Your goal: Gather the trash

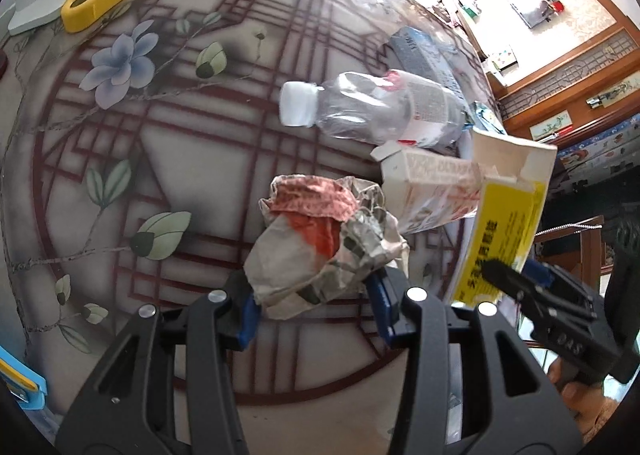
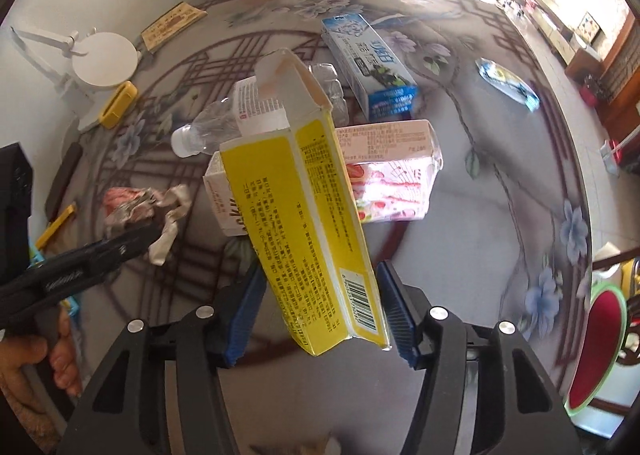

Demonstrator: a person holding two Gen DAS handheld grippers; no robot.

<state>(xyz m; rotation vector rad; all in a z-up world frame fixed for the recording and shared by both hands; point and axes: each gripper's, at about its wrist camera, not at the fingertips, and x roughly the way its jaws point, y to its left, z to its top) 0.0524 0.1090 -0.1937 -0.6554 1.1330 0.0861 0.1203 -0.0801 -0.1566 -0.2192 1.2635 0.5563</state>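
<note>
Gripping a crumpled wad of paper [image 1: 326, 245], the left tool [image 1: 314, 305] is pressing its two blue pads against the wad's lower end, one on each side, with its jaws standing partly closed around it. The wad, printed in red and grey, is lying against the round glass-topped desk [image 1: 168, 159], which is showing a dark red lattice and pale blue flowers beneath the glass.

The right tool [image 2: 322, 307] is holding a yellow carton [image 2: 304, 215] between its blue pads near the carton's barcode end. Its jaws are standing about a third open, with the right pad against the carton's edge and the left pad at its broad yellow face. The carton is tilting up and away from the tool, its torn white flap open at the top, clear of the desk.

More trash is lying on the desk beyond: a pink and white carton [image 2: 384, 171] on its side just behind the yellow one, a clear plastic bottle [image 1: 368, 109] with a white cap lying flat beside it, a blue and white box [image 2: 368, 63] further back, and a small blue wrapper [image 2: 506, 83] well apart near the desk's edge. A hand [image 2: 36, 359] is showing at the left tool's handle in the right wrist view.
</note>
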